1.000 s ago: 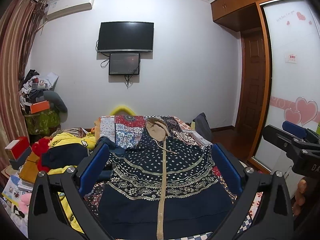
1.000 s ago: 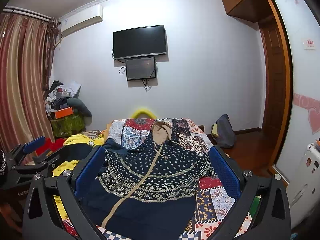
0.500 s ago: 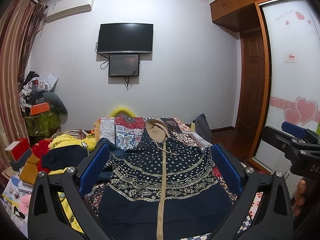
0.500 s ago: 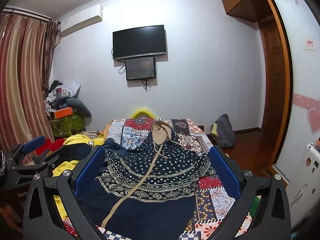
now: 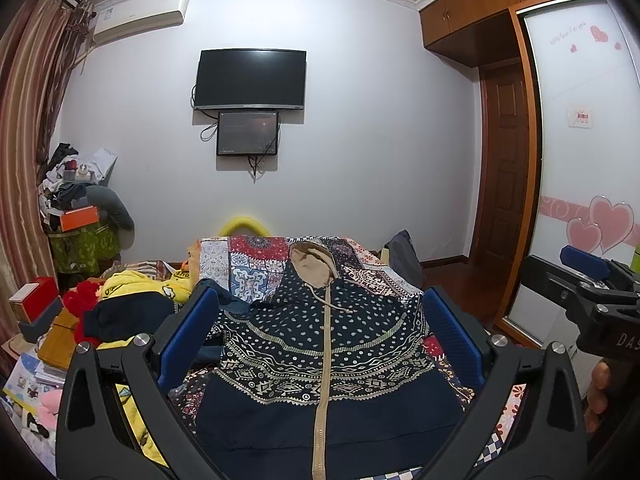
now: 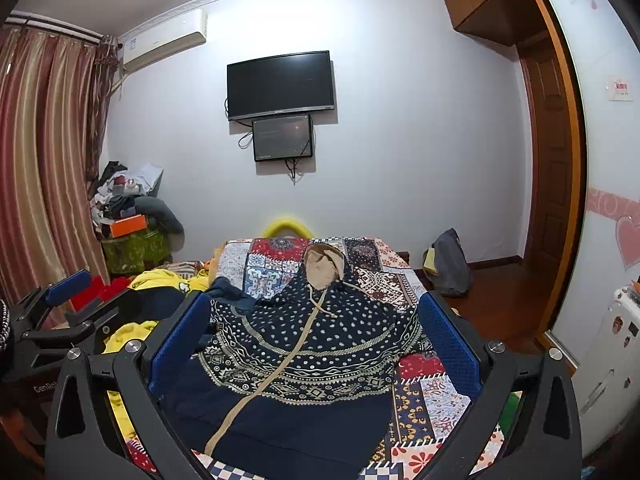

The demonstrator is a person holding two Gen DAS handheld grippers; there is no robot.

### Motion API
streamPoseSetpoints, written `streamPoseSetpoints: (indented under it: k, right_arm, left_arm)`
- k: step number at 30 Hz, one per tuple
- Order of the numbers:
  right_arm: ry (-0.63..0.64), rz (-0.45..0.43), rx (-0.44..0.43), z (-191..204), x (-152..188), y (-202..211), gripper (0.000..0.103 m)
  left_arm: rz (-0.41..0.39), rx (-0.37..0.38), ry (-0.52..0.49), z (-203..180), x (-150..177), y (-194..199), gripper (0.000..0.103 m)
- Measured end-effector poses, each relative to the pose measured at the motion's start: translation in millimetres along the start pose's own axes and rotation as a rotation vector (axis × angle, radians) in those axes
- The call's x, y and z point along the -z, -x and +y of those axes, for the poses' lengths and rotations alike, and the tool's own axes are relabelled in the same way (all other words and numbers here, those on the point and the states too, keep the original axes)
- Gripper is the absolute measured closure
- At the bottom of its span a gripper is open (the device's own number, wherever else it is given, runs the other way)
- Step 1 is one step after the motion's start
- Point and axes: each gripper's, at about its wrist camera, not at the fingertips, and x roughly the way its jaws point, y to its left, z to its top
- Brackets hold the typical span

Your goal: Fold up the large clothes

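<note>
**Hoodie flat on the bed**

On the bed (image 5: 256, 276) lies a dark blue hoodie (image 5: 320, 344), spread flat with its tan hood at 12 o'clock and its zipper running toward 6. Above it the left gripper (image 5: 320, 340) hangs with its fingers wide apart, holding nothing. At 3 o'clock the right gripper (image 6: 316, 340) is spread wide too, also holding nothing. Yellow clothes (image 5: 136, 284) sit at 9 o'clock.

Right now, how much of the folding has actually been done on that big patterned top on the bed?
Done: the navy hooded top is spread flat on the patchwork bedspread, zip up, hood at the far end. In hand: nothing; the left hand-held gripper and right hand-held gripper are both open above it. Left: every fold. The yellow and dark clothes beside it are still piled loose.
</note>
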Motion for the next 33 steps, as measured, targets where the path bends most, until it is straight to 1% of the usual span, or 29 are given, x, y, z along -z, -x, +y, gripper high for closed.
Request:
streamPoseSetpoints:
  k: [16, 26, 28, 31, 33]
  right_arm:
    - [-0.004, 0.007, 0.005, 2, 2, -4, 0.0]
    - [-0.023, 0.039, 0.049, -5, 6, -25, 0.0]
    - [-0.018, 0.041, 0.062, -6, 4, -34, 0.0]
    - [-0.013, 0.042, 0.073, -9, 0, -47, 0.0]
    - [-0.012, 0.038, 0.078, -11, -4, -58, 0.0]
  left_arm:
    - [0.001, -0.005, 0.003, 3, 1, -2, 0.0]
    - [0.016, -0.008, -0.007, 14, 3, -27, 0.0]
    - [0.016, -0.021, -0.004, 19, 4, -36, 0.0]
    - [0.008, -0.067, -0.006, 28, 3, -51, 0.0]
    - [0.021, -0.092, -0.009, 37, 2, -65, 0.0]
